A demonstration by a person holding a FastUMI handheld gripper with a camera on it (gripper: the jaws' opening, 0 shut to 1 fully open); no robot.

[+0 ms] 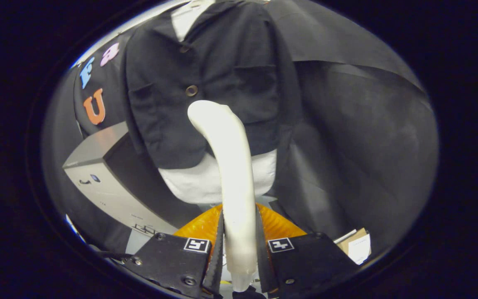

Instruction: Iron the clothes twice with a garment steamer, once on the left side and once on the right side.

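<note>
**Steamer head at jacket front, mid-pass**

The dark short-sleeved button-front jacket hangs on a white dress form, straight ahead of the gripper and beyond its fingers. The long white curved plastic garment steamer rises from between the fingers, its rounded head up against the jacket's lower middle, just below the brown button. Whether the head actually touches the cloth can't be told. The gripper is closed narrow on the steamer handle, both fingers pressing its sides.

To do it well, I'd judge: keep the head flat and near the fabric, travel slow and even down one panel, stay off the button and the pocket seams, and don't let the handle twist in the grip. The head sits about on the centre line, so which side is being steamed isn't clear. Each side needs its own full stroke.

Around it: an orange ridged object lies just past the fingers under the form. A grey box-shaped cabinet stands to the jacket's left. Black cloth wall hangs behind and to the right. A paper-and-card item lies low on the right.
</note>
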